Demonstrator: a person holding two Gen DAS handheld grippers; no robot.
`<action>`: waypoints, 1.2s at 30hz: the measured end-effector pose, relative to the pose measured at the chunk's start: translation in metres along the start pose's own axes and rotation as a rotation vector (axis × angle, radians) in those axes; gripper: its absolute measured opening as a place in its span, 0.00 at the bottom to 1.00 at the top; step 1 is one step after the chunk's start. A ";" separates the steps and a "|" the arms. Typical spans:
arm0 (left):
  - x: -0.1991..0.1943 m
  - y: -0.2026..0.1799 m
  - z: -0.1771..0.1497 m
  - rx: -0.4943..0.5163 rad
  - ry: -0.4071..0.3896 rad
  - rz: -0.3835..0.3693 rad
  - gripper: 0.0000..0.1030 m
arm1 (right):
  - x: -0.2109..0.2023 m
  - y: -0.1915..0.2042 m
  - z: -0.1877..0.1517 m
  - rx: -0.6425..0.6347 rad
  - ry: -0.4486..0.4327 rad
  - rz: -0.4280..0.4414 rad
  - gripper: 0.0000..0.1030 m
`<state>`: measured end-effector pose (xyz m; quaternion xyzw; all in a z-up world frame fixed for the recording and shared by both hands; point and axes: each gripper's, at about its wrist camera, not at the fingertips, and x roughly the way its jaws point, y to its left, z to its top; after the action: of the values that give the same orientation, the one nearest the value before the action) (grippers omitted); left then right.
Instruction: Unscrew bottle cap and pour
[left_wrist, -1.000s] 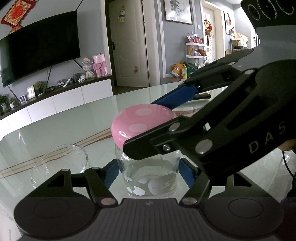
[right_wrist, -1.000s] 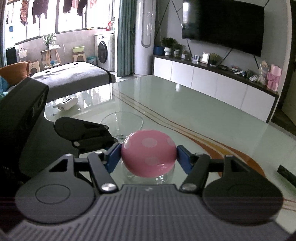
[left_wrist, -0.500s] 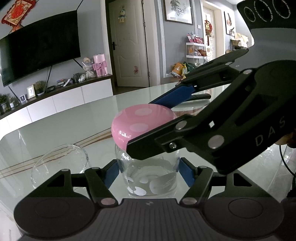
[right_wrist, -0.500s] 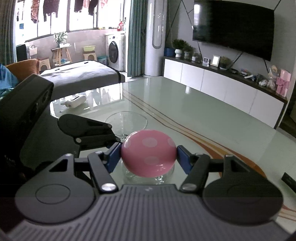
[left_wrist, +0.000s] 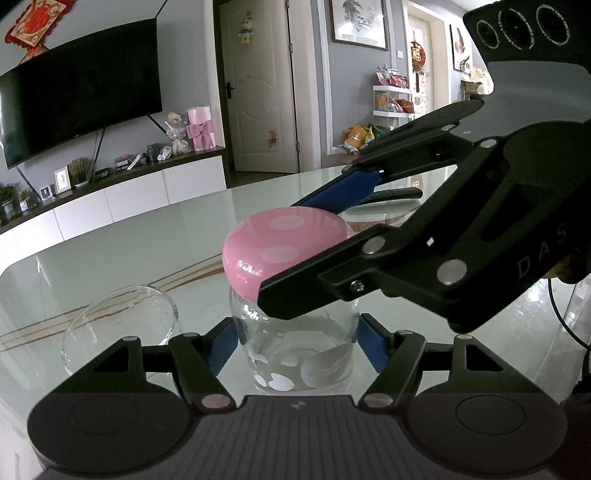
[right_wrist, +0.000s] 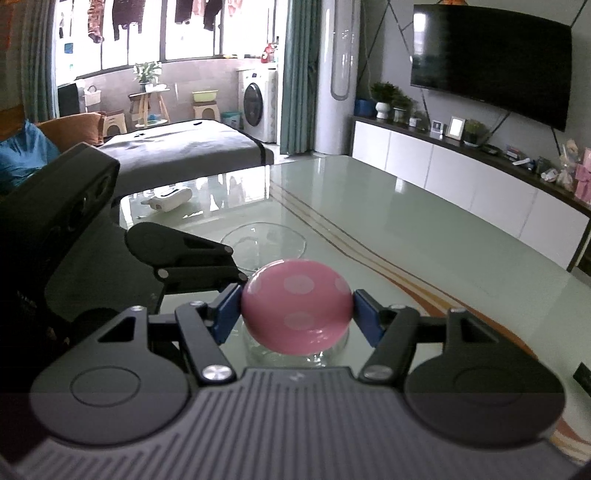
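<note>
A clear glass bottle (left_wrist: 295, 354) with white dots stands on the glass table (left_wrist: 147, 251), and its round pink dotted cap (left_wrist: 280, 243) is on top. My left gripper (left_wrist: 295, 343) is shut on the bottle's body, a blue pad on each side. My right gripper (right_wrist: 297, 314) comes in from the right above it and is shut on the pink cap (right_wrist: 295, 306). An empty clear glass bowl (left_wrist: 118, 325) sits just left of the bottle, also seen beyond the cap as the bowl (right_wrist: 266, 242). The right gripper's near finger (left_wrist: 332, 284) hides the bottle's neck.
A dark remote (left_wrist: 395, 194) lies on the table behind the cap. A white device (right_wrist: 170, 197) rests near the table's far left end. A black cable (left_wrist: 561, 314) hangs at the right. The TV cabinet (right_wrist: 461, 177) runs along the wall past the table edge.
My right gripper has turned a little about the cap while staying shut on it, and its body has tilted upward in the left wrist view. The bottle, left gripper and bowl have stayed put.
</note>
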<state>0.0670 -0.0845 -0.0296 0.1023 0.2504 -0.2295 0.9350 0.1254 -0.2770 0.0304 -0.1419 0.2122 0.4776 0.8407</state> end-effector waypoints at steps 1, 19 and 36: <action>0.000 0.002 0.002 -0.001 0.000 -0.002 0.71 | 0.000 -0.001 0.000 -0.003 0.000 0.009 0.63; 0.001 -0.006 -0.004 0.008 0.000 -0.015 0.71 | 0.000 -0.016 0.003 -0.050 0.005 0.113 0.63; 0.002 0.011 0.001 0.003 0.000 -0.025 0.72 | -0.014 0.010 -0.005 -0.011 -0.087 -0.042 0.86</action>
<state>0.0744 -0.0755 -0.0283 0.1008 0.2513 -0.2417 0.9318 0.1096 -0.2845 0.0325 -0.1301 0.1699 0.4665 0.8582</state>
